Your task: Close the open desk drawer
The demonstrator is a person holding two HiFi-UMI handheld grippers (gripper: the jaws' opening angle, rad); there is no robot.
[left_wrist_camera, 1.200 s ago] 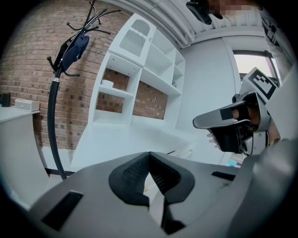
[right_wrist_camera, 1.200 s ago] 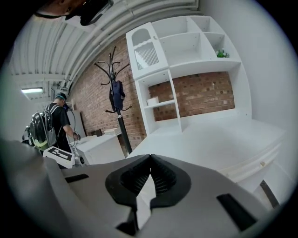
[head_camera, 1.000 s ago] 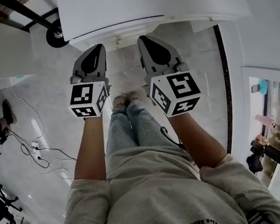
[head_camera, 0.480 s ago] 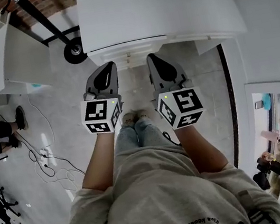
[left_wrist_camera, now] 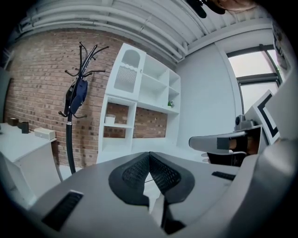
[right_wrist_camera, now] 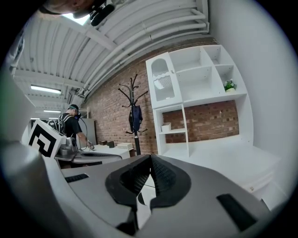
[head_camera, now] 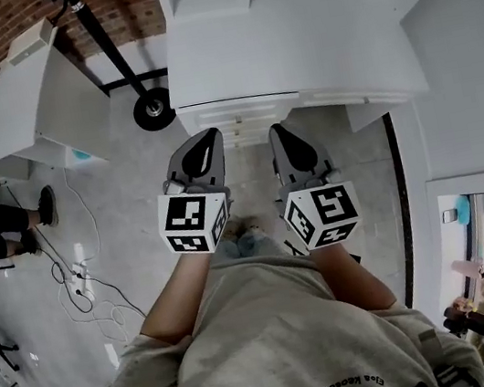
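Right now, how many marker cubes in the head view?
2. One black-and-white marker cube rides the left gripper, left of centre; the other rides the right gripper, right of centre. None looks hidden.

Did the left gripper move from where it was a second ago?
Yes. The left gripper went up: earlier its fingers sat just below the white desk's front edge, and now they overlap that edge.

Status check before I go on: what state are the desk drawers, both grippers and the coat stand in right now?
White desk drawers: look pushed in, fronts flush under the desktop.
Left gripper: shut, nothing between the jaws, touching nothing.
Right gripper: shut, empty, touching nothing.
Black coat stand: upright, with a dark blue item hanging on it.
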